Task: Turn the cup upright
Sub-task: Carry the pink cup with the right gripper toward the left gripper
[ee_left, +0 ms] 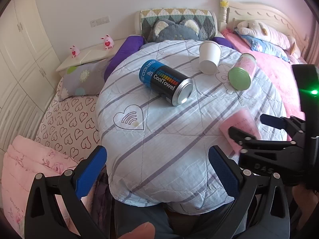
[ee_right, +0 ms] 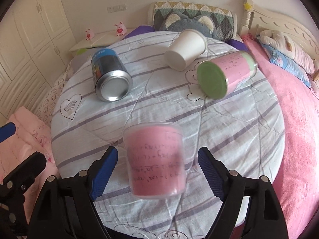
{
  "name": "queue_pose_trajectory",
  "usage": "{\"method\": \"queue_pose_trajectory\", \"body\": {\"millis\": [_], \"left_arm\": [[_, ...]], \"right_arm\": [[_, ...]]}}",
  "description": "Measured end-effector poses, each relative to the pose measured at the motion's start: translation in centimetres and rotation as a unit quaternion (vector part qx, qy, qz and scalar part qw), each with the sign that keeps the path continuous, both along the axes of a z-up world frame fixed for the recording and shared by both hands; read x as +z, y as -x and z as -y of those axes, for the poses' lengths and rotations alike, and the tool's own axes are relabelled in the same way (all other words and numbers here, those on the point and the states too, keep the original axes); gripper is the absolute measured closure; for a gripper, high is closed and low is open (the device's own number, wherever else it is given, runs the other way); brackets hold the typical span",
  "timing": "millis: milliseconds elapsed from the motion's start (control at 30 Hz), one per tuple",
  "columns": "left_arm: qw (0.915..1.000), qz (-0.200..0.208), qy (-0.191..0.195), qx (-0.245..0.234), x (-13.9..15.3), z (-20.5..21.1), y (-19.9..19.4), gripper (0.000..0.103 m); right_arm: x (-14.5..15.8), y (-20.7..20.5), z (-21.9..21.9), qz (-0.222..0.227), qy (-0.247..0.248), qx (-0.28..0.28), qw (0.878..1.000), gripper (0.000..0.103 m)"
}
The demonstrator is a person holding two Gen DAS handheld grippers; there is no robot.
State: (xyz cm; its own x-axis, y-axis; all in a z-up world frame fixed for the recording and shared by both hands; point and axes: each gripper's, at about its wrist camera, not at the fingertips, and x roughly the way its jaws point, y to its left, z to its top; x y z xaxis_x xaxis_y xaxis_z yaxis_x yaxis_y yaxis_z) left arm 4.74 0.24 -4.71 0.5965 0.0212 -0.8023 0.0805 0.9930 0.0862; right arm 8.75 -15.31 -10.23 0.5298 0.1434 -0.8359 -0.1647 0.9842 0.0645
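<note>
Pink cup (ee_right: pixel 155 160), a clear plastic tumbler with a pink printed lining, sits nearest the right gripper (ee_right: pixel 157 173), between its two blue-padded fingers (ee_right: pixel 103 172) but with a gap on each side, so the jaws are spread wide and hold nothing; the cup is blurred in the right wrist view and I cannot tell whether it stands on its base or its rim, only that its long axis runs roughly up and down in that view. From the left wrist view the same cup (ee_left: pixel 240 128) appears at the right edge of the round striped cushion (ee_left: pixel 179 139), partly hidden behind the right gripper's black frame. The left gripper (ee_left: pixel 157 171) hovers at the near edge of the cushion with its jaws also wide apart and bare, a fingertip visible at the bottom of that view. Further back, towards the left, a CoolTowel can (ee_right: pixel 110 75) lies on its side with its metal bottom facing the cameras. To the right of it a green-bottomed pink cup (ee_right: pixel 225 75) lies on its side too, and just beside that, slightly further away, a white paper cup (ee_right: pixel 186 48) lies tipped with its base towards the cameras. Beyond the cushion sit a grey bear pillow (ee_left: pixel 176 30) and a quilted headboard cushion (ee_left: pixel 177 18)
</note>
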Motion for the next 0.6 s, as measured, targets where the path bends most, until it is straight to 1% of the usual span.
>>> {"method": "queue_pose_trajectory", "body": {"millis": [167, 367, 600], "left_arm": [[1.0, 0.001, 0.004, -0.007, 0.2, 0.6, 0.2, 0.0], [0.9997, 0.002, 0.009, -0.023, 0.5, 2.4, 0.8, 0.0], [0.9992, -0.005, 0.02, -0.033, 0.6, 4.6, 1.0, 0.0]], "right_arm": [[1.4, 1.8, 2.0, 0.017, -0.013, -0.03, 0.999, 0.019], [2.7, 3.6, 4.7, 0.031, -0.023, -0.057, 0.998, 0.019], [3.3, 4.7, 6.4, 0.042, -0.032, -0.065, 0.997, 0.019]]}}
